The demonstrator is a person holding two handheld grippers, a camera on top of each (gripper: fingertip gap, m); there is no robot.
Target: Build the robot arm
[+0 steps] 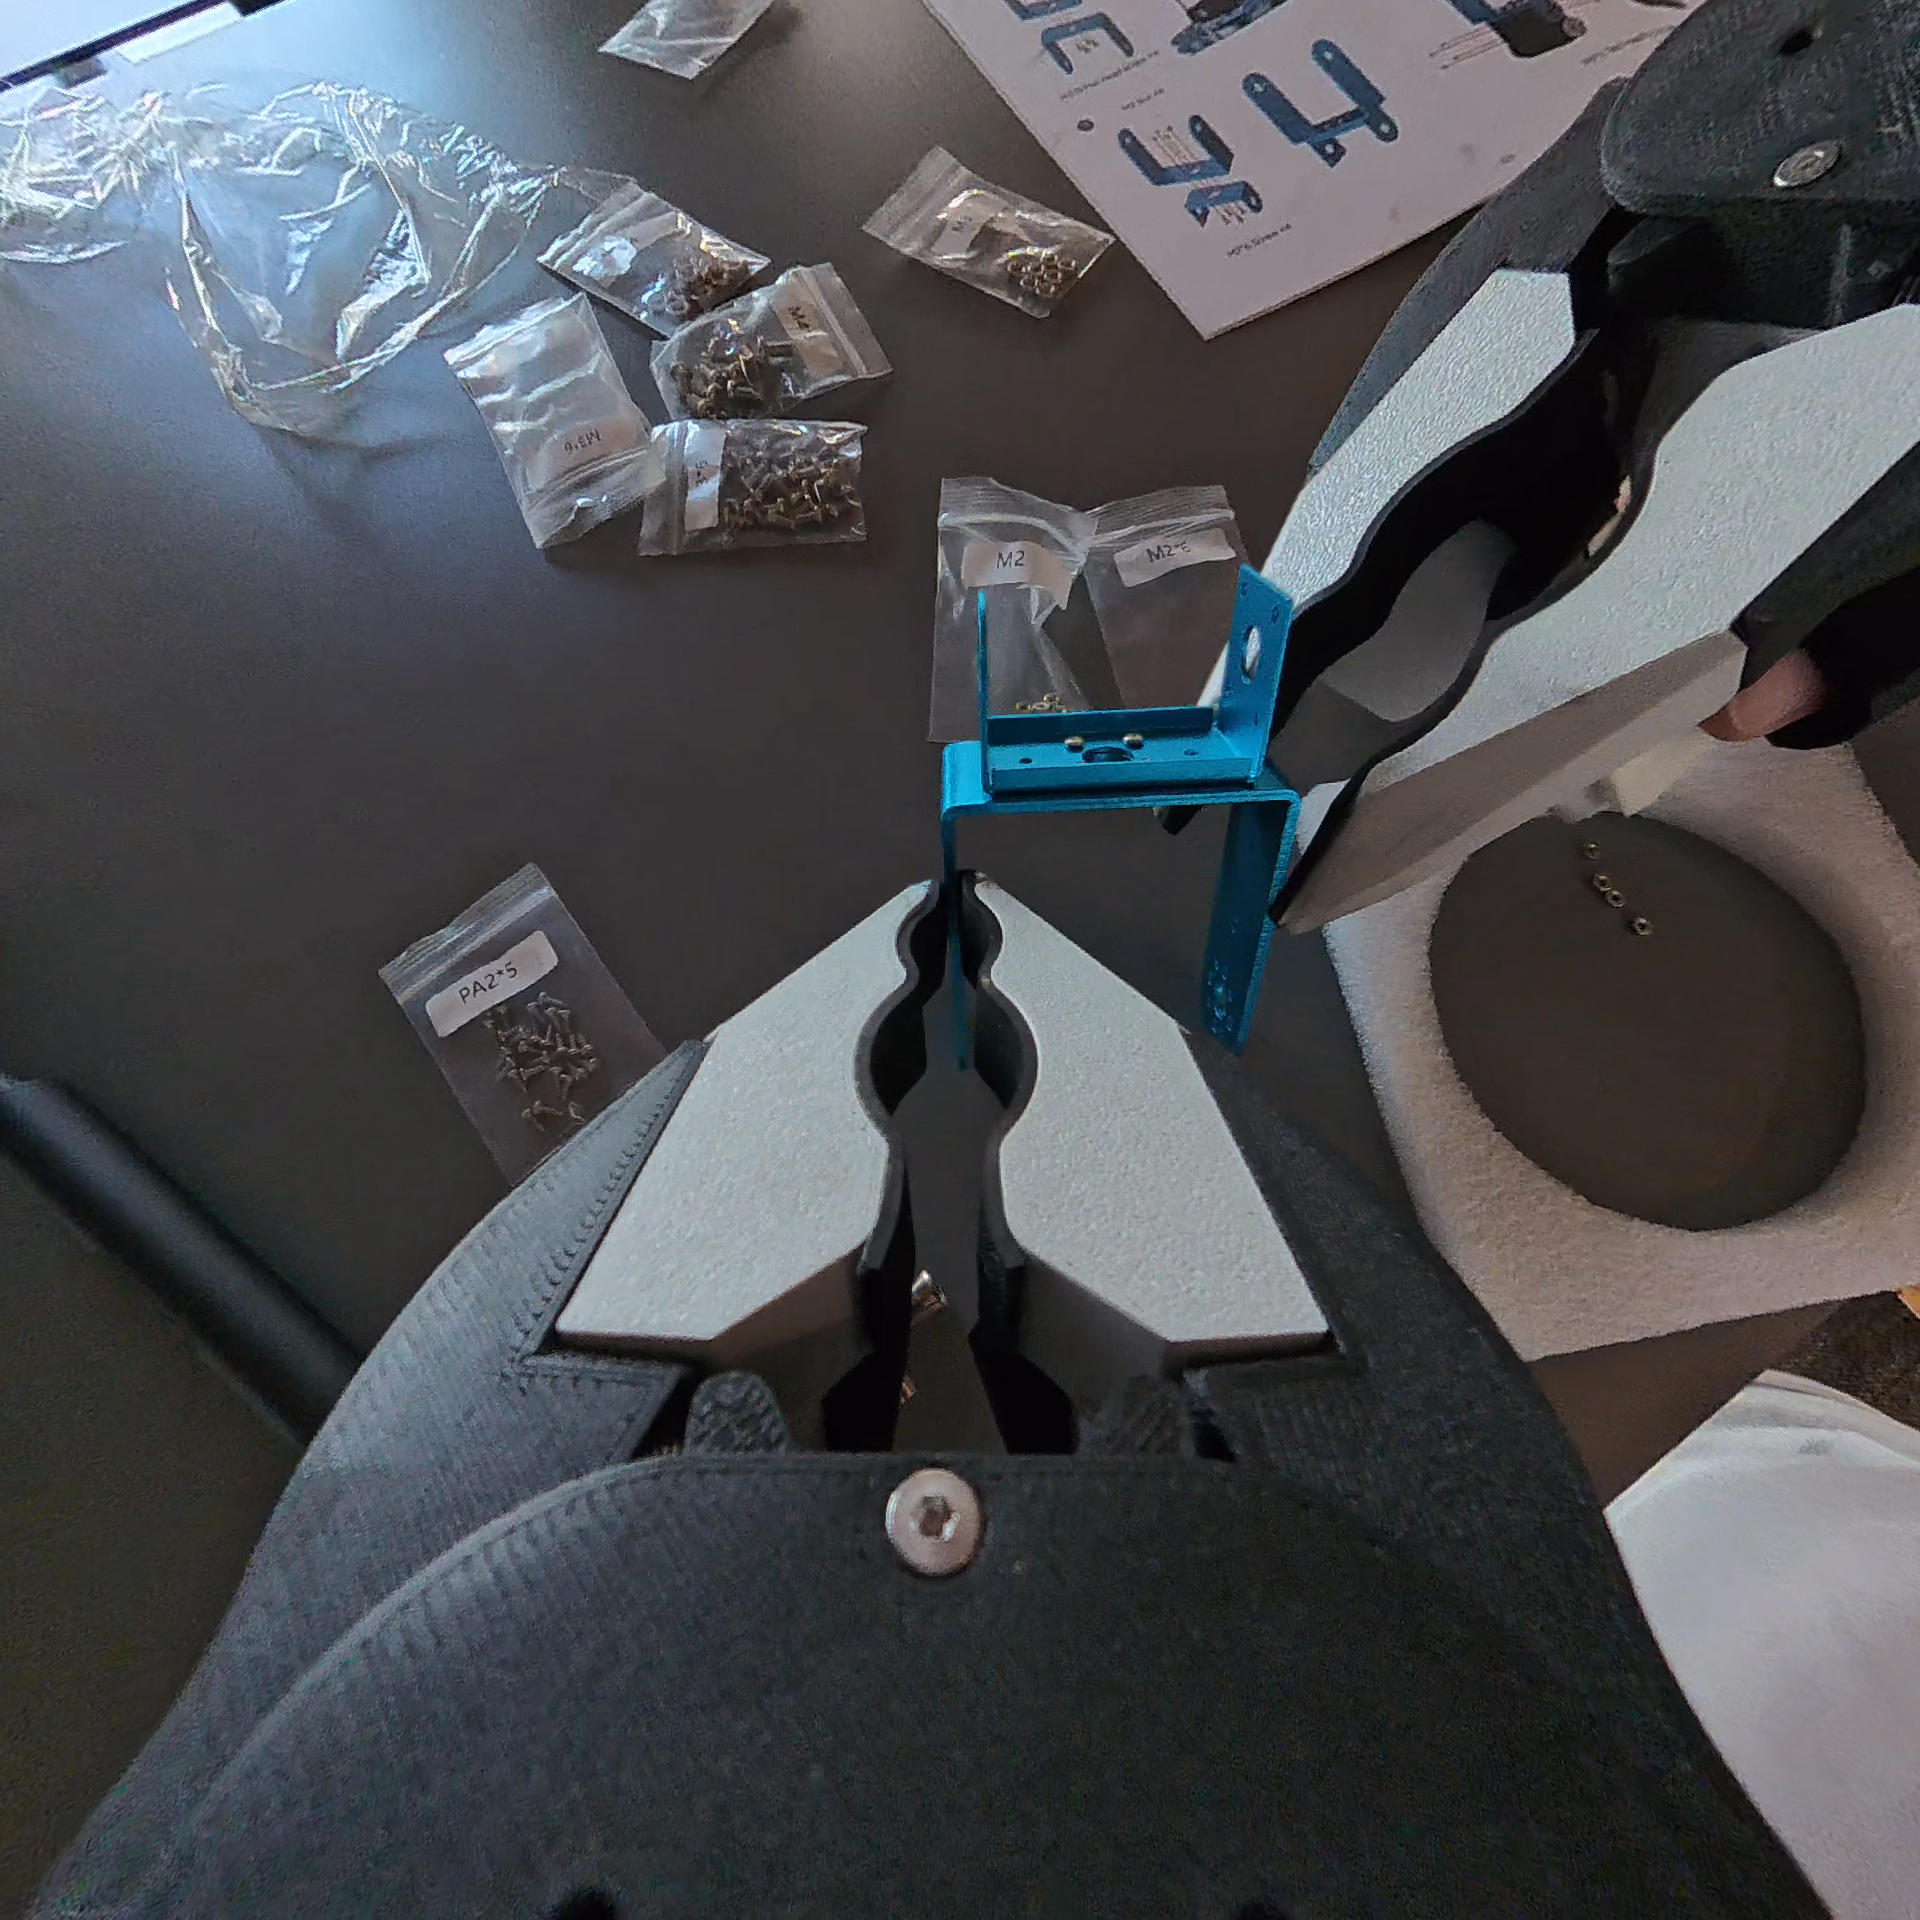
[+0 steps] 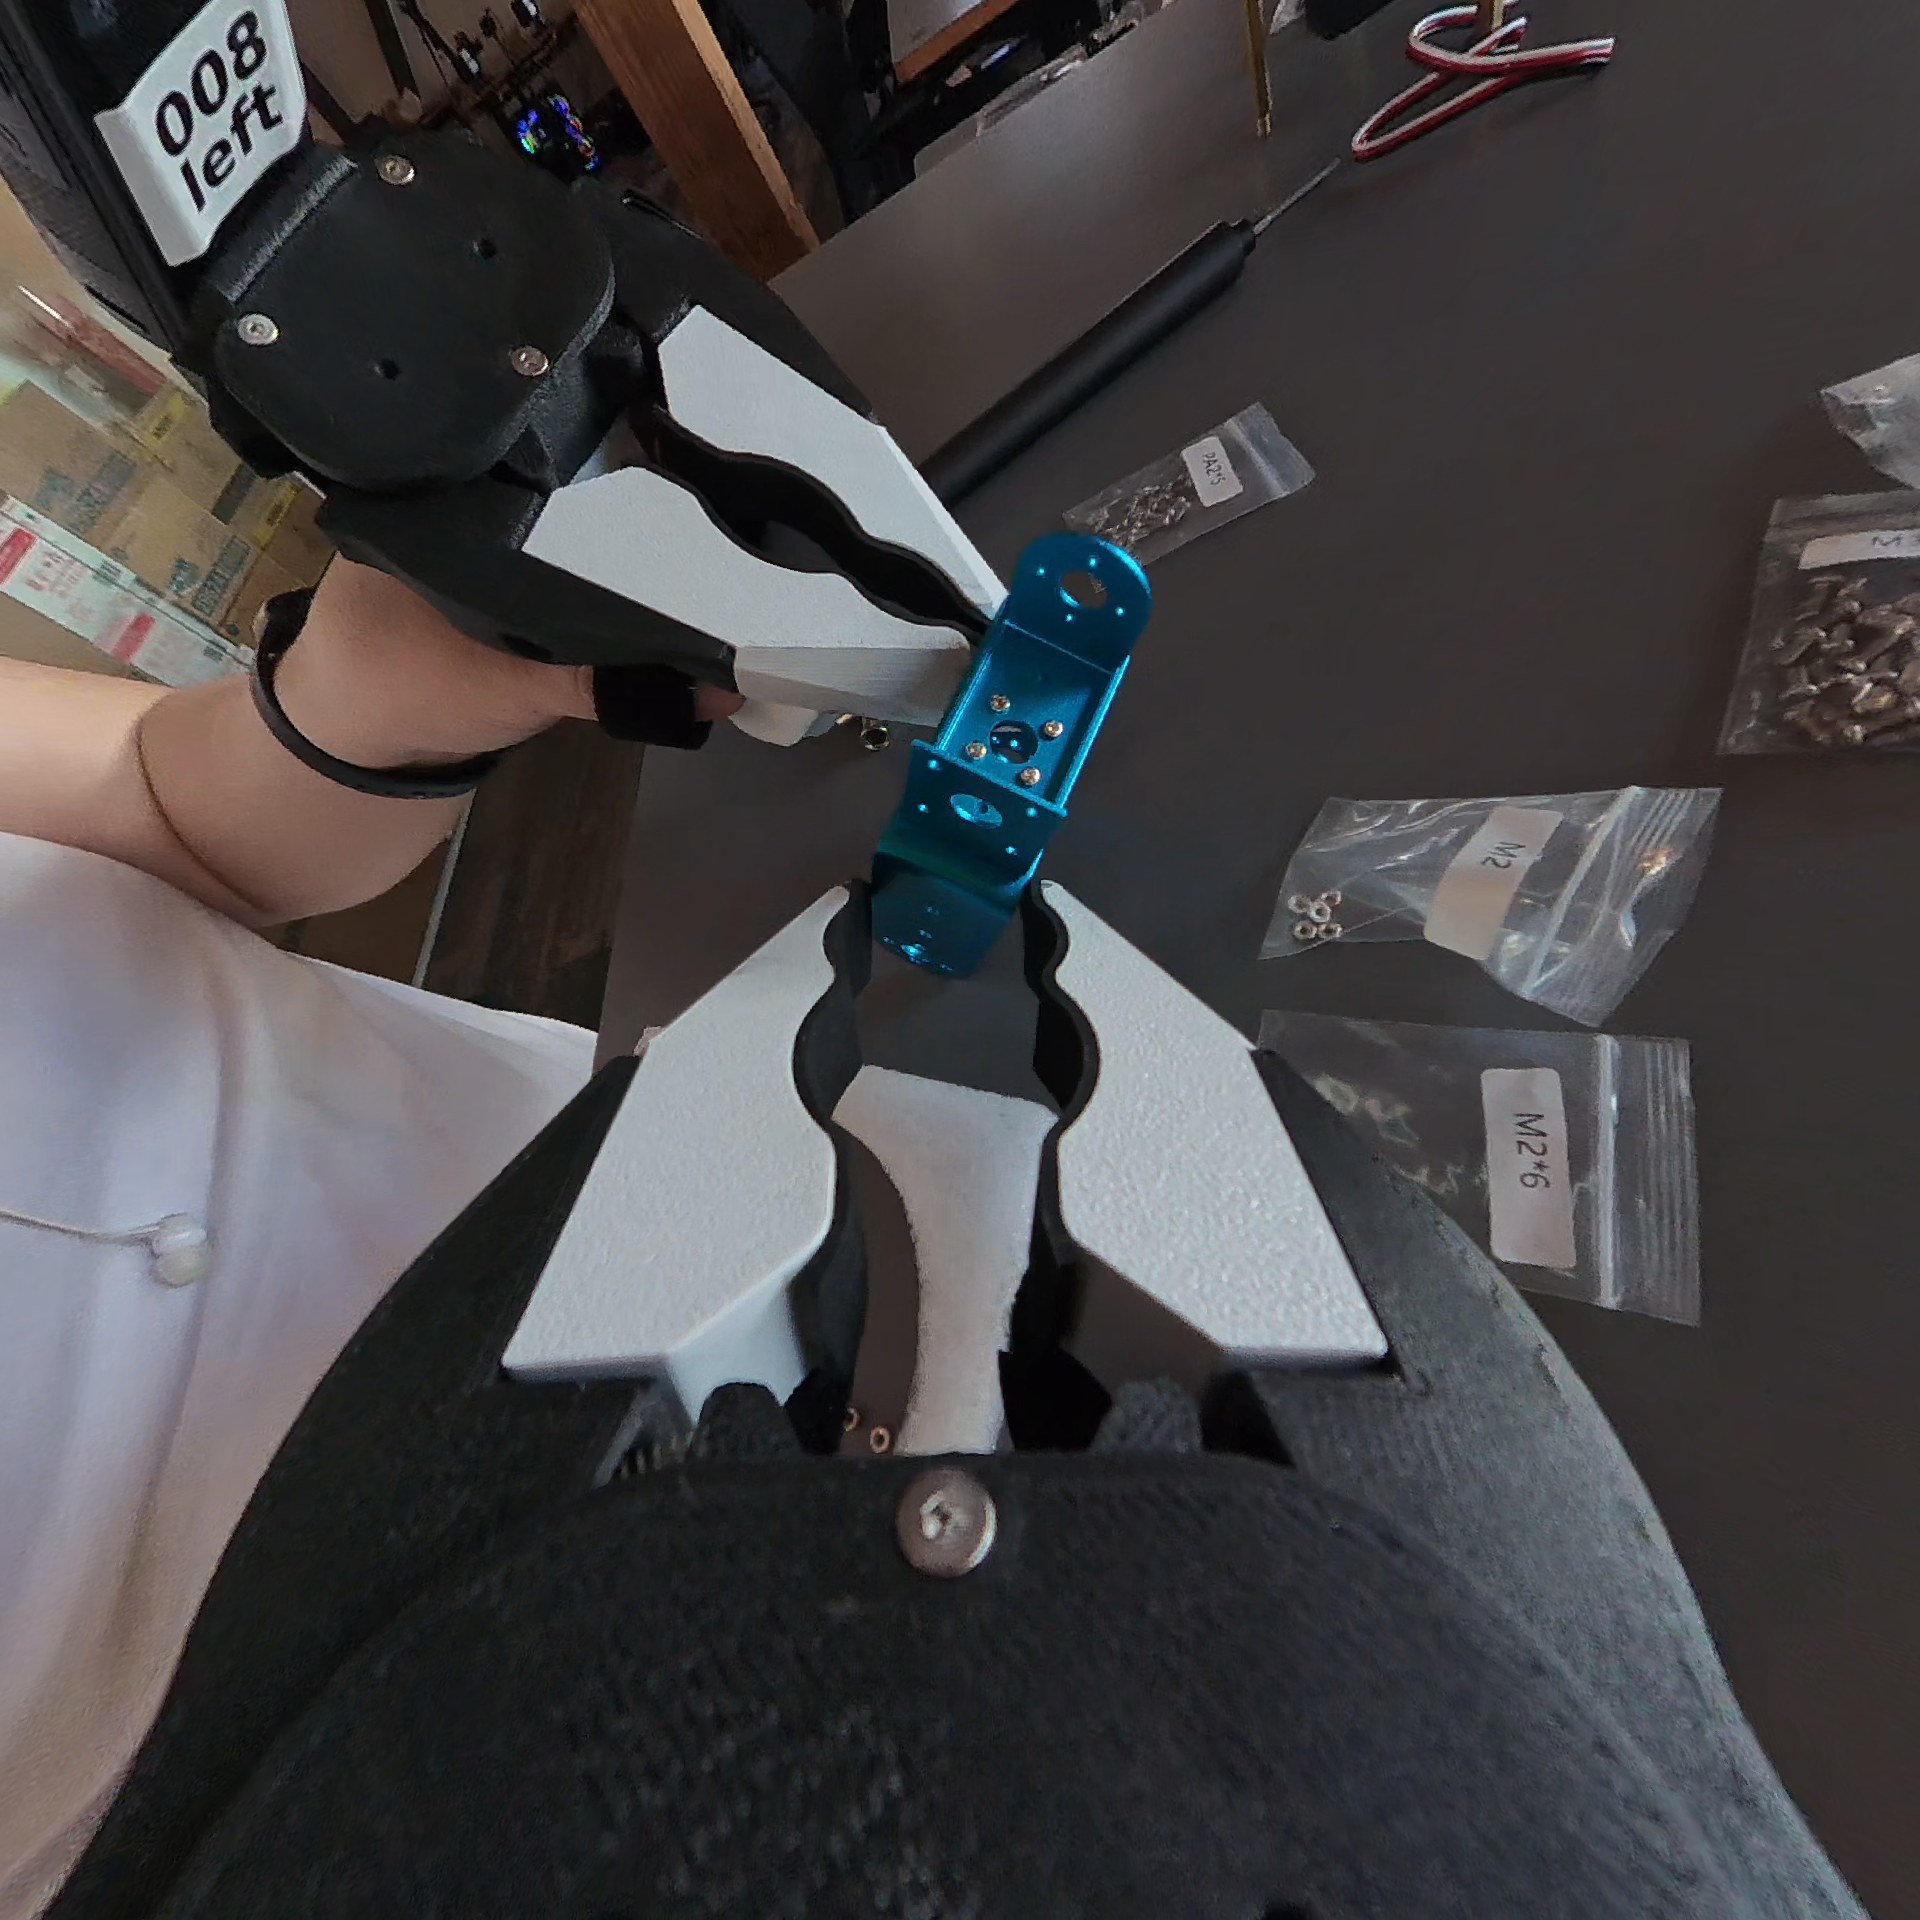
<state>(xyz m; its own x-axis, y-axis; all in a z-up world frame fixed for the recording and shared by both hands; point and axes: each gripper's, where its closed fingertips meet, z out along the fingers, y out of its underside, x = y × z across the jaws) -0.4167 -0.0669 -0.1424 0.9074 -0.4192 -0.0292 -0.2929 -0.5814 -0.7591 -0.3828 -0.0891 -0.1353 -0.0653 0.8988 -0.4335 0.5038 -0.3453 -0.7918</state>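
Observation:
A blue metal bracket assembly (image 1: 1122, 769), a small U-bracket screwed onto a larger one, is held in the air between both grippers. My left gripper (image 1: 954, 888) is shut on the larger bracket's thin left leg. My right gripper (image 2: 943, 904) closes on the edges of the other leg (image 2: 935, 925), its jaws kept apart by the leg's width. In the left wrist view the right gripper (image 1: 1283, 769) comes in from the upper right. In the right wrist view the left gripper (image 2: 987, 634) pinches the bracket (image 2: 1013, 717) from the upper left.
Several small clear bags of screws (image 1: 748, 488) and nuts (image 2: 1496, 883) lie on the dark table. A white foam block (image 1: 1382, 1195) with a round hole holds loose nuts (image 1: 1605, 883). A printed sheet (image 1: 1247, 156), crumpled plastic (image 1: 291, 239), a black screwdriver (image 2: 1091, 353) and a striped cable (image 2: 1486, 73) lie farther off. The grippers' ends are close to 5 cm from one another. The left tips stand about 15 cm off the black screwdriver (image 2: 1091, 353).

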